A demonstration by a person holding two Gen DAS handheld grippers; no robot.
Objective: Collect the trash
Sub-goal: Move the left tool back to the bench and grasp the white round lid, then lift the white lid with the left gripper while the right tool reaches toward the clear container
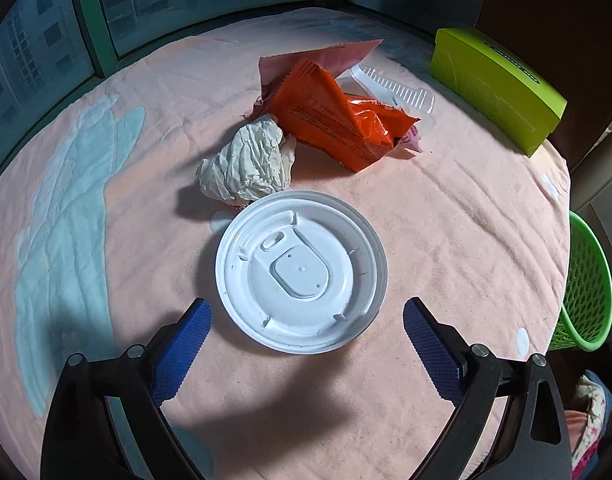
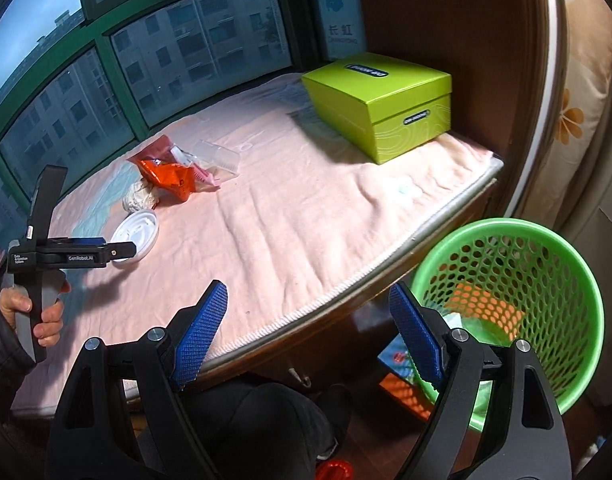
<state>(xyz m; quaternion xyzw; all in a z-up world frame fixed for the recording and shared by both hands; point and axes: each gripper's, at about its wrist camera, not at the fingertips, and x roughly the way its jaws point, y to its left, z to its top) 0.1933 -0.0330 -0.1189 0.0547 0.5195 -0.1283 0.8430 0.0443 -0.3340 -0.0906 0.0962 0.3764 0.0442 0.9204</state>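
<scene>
We hold the left gripper [image 1: 306, 320] tipped down over the round white plastic cup lid [image 1: 301, 271], its blue pads spread wide on either side of the lid's near rim and touching nothing. They stand that far apart, we judge, because the lid is broad and lies flat on the pink towel-covered window ledge [image 1: 466, 216], so it has to be straddled. Just behind the lid sits a crumpled white paper wad [image 1: 248, 168], and further toward the window edge an orange foil snack wrapper [image 1: 338, 120] leans on a clear ribbed plastic tray [image 1: 394, 86]. A lime-green cardboard box [image 2: 380, 100] occupies the ledge's far right corner. The right gripper [image 2: 310, 336] is open and empty off the ledge's near edge, beside the green perforated plastic basket [image 2: 546, 280], which stands below the ledge so trash can drop in.
</scene>
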